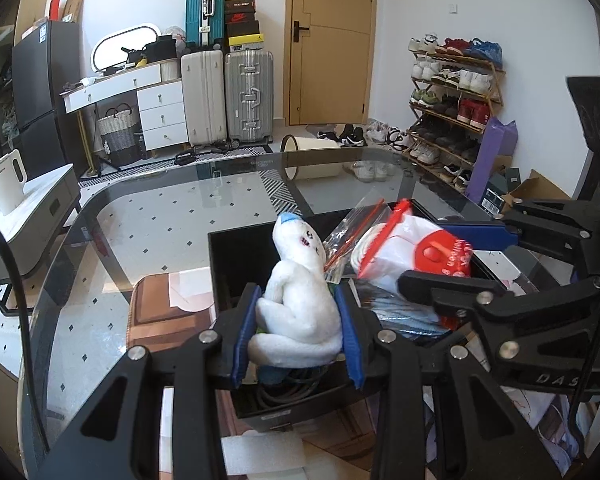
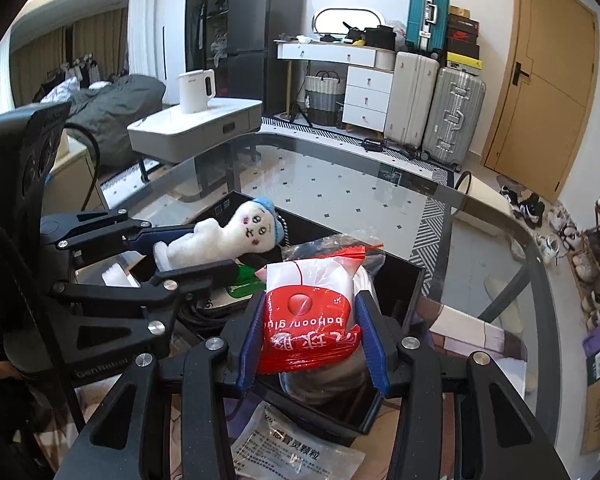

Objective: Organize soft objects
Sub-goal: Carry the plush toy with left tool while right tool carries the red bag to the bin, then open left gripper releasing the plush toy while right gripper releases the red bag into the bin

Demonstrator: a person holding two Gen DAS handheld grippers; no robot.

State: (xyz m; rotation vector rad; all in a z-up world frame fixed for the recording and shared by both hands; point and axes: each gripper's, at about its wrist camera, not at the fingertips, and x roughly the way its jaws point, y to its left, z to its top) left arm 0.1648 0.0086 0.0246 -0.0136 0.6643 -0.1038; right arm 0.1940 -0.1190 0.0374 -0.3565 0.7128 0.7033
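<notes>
Over the glass table, fingers clamp plush toy and red-white packet.

Lighting: bright, even daylight in both views, cool in tone; white walls lit flat, no harsh shadows. Source: seemingly from the curtained side of the room in the right wrist view, where the white curtain is near blown out. Glare: glass tabletop carries pale reflections and sheen along its far edge; the red-and-white packet shows small specular highlights on its plastic. Distortion: strong fisheye curvature, door and tabletop edges bowed; black vignette at all corners. Focus: sharp centrally, slight softness towards the rim; no motion blur evident.
</notes>
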